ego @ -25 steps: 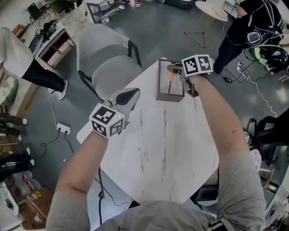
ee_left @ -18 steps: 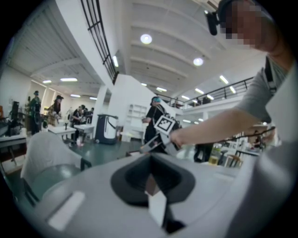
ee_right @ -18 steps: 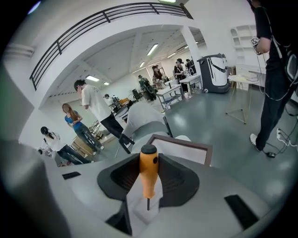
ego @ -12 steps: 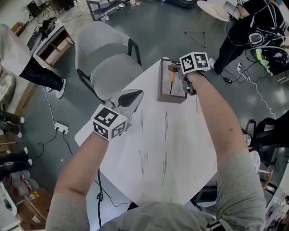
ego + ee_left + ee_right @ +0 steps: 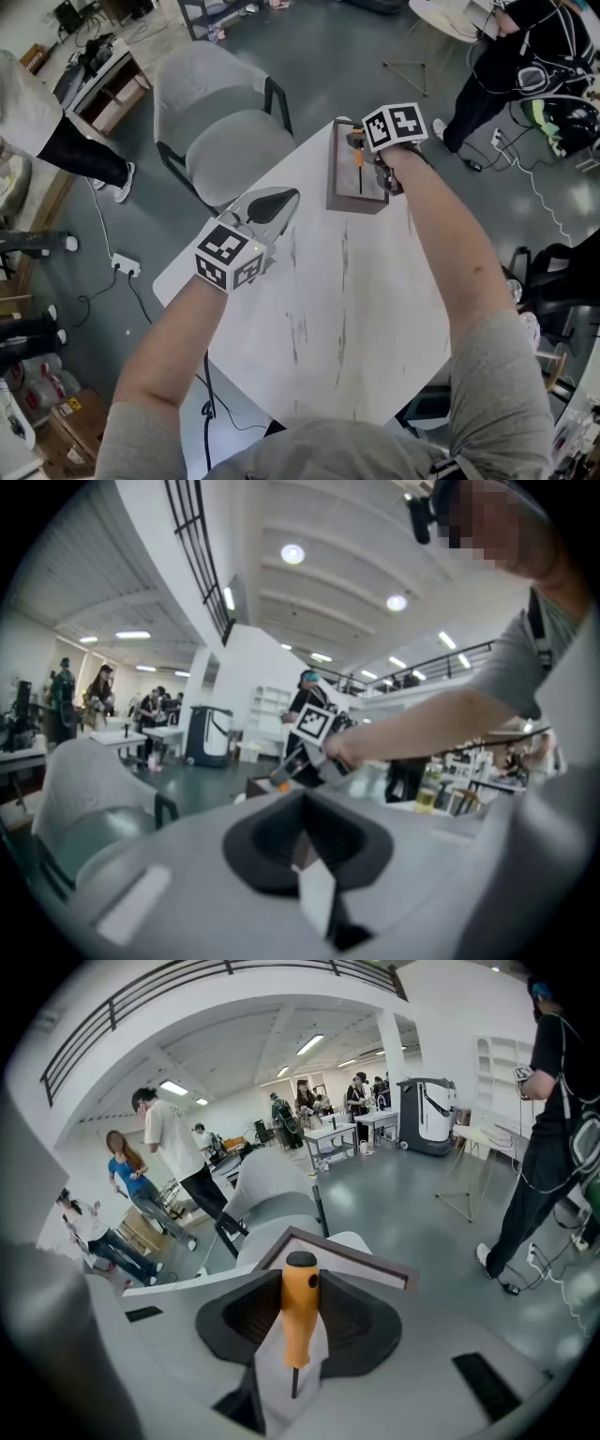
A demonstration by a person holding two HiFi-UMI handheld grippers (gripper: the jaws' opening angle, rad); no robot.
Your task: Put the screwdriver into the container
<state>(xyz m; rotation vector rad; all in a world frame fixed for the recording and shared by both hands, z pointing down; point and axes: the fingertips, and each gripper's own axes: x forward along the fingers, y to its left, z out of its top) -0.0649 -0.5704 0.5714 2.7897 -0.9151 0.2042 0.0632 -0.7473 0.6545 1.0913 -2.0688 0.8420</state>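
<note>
Over the container (image 5: 330,178), screwdriver (image 5: 359,154) has sunk slightly.

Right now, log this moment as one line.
right hand-held gripper: shut on screwdriver, over container | left hand-held gripper: shut, empty, by table edge | screwdriver: not yet released

We see the screwdriver (image 5: 300,1321), with its orange handle, black end cap and thin dark shaft, clamped by the handle between the right gripper's (image 5: 300,1288) jaws. It hangs over the open top of the container (image 5: 354,202), a dark brown rectangular box standing at the far corner of the white surface (image 5: 347,319).
</note>
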